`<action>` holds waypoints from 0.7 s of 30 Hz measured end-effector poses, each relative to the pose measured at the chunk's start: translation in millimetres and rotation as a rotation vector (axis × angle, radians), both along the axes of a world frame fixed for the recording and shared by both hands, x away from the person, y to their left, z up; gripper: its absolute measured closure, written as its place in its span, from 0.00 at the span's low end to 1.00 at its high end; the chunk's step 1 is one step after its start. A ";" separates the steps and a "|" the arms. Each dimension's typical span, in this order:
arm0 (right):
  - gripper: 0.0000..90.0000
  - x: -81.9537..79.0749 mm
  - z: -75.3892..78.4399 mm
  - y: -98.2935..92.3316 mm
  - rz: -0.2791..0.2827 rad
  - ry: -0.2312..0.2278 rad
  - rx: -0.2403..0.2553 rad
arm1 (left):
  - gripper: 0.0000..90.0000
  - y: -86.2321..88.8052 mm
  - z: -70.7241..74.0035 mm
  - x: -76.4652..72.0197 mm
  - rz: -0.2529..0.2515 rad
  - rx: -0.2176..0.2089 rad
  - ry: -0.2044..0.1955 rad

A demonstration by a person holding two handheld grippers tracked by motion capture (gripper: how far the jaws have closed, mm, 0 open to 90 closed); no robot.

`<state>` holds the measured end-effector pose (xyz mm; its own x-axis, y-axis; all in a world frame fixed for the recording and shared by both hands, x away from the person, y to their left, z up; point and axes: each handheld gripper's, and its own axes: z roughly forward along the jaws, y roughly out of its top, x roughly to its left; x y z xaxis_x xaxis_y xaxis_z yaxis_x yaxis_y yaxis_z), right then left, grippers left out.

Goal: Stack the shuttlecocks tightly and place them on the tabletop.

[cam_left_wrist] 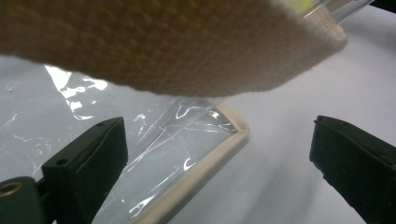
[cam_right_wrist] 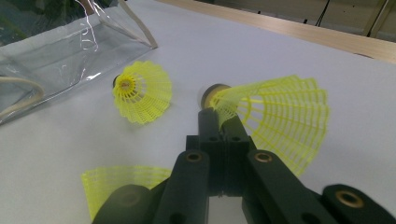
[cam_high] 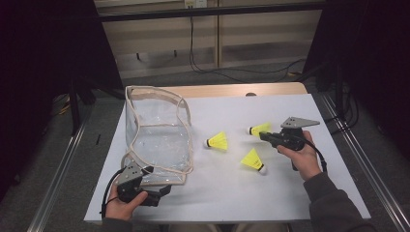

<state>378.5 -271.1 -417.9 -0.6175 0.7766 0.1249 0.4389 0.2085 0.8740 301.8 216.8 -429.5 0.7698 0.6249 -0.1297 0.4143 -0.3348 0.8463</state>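
Observation:
A clear plastic bag (cam_high: 157, 140) with beige trim stands open on the left of the white board (cam_high: 222, 193). At its near corner my left gripper (cam_high: 162, 192) is open. In the left gripper view the jaws stand wide apart around the bag's trimmed bottom edge (cam_left_wrist: 224, 140), under a beige strap (cam_left_wrist: 163, 46). Three yellow shuttlecocks lie to the right. My right gripper (cam_high: 263, 136) is shut on the skirt of the far one (cam_high: 259, 129), low over the board. The right gripper view shows the jaws (cam_right_wrist: 222, 123) pinching that skirt (cam_right_wrist: 280, 116).
Two loose shuttlecocks lie on the board, one in the middle (cam_high: 217, 141) (cam_right_wrist: 142, 93) and one nearer the person (cam_high: 253, 159) (cam_right_wrist: 123, 179). A wooden table edge (cam_high: 241, 89) runs behind the board. Cables cross the floor beyond.

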 end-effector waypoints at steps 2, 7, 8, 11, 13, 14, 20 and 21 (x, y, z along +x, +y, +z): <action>1.00 0.2 0.6 1.0 0.003 0.001 0.002 | 0.05 -0.2 -0.3 0.0 0.000 -0.005 -0.002; 1.00 0.7 0.6 2.9 0.005 0.004 0.001 | 0.05 -0.3 -0.3 -0.1 0.001 -0.005 -0.003; 1.00 0.9 0.4 3.1 0.005 0.004 0.001 | 0.05 -0.3 -0.4 -0.1 0.001 -0.006 -0.003; 1.00 1.2 0.1 3.9 0.008 0.008 0.001 | 0.05 -0.1 -0.1 0.0 0.000 -0.004 -0.001; 1.00 1.5 0.2 4.4 0.013 0.008 0.000 | 0.05 -0.1 -0.1 0.0 0.000 -0.004 -0.001; 1.00 1.6 0.5 4.8 0.011 0.008 0.003 | 0.05 -0.2 -0.1 0.1 0.000 -0.004 -0.001; 1.00 2.2 1.4 8.1 0.017 0.011 0.005 | 0.05 0.0 0.0 -0.1 0.000 -0.004 -0.001; 1.00 2.4 1.6 8.5 0.018 0.010 0.005 | 0.05 -0.1 -0.1 0.0 0.000 -0.004 -0.001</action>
<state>380.9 -262.5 -416.3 -0.6302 0.7647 0.1348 0.4436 0.2121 0.8707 301.7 216.7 -429.5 0.7701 0.6242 -0.1317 0.4137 -0.3315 0.8479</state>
